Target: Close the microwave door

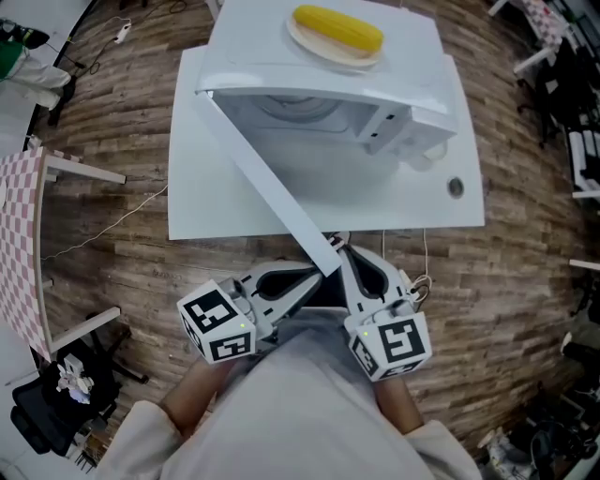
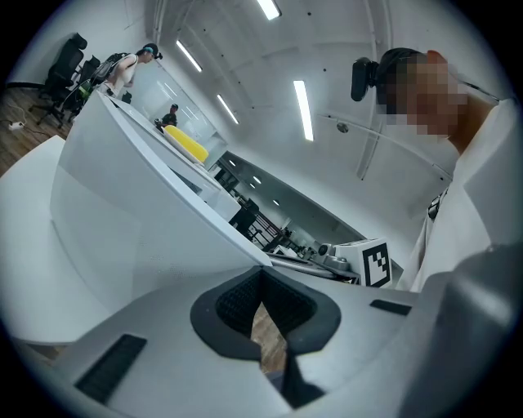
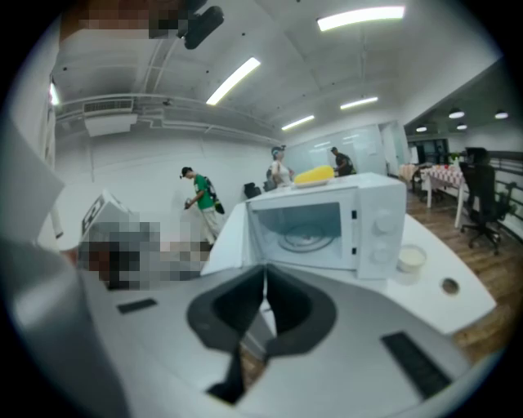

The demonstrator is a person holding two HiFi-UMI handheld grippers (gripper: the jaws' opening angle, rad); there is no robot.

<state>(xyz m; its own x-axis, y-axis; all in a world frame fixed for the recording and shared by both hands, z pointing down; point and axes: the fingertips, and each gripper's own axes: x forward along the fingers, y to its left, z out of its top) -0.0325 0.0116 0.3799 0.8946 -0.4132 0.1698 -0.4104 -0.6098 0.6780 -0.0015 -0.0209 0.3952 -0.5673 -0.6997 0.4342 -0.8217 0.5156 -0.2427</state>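
Microwave door (image 1: 267, 178) stands open, hinged left, swung out past the tabletop's (image 1: 192, 202) near edge. Left gripper (image 1: 317, 275) and right gripper (image 1: 347, 253) flank its free edge, both clenched, empty. Corn (image 1: 338, 28) on plate (image 1: 305, 40) tops the microwave (image 1: 248, 42); cup (image 3: 411, 259) at right.

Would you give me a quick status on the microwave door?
Left claw, right claw shut, empty. Door wide open, edge between them. Nothing blocking its swing.

Looks bright and even under ceiling strips (image 2: 303, 108), soft shadows; heavy fisheye bend, black corners in gripper views, right one blurry.
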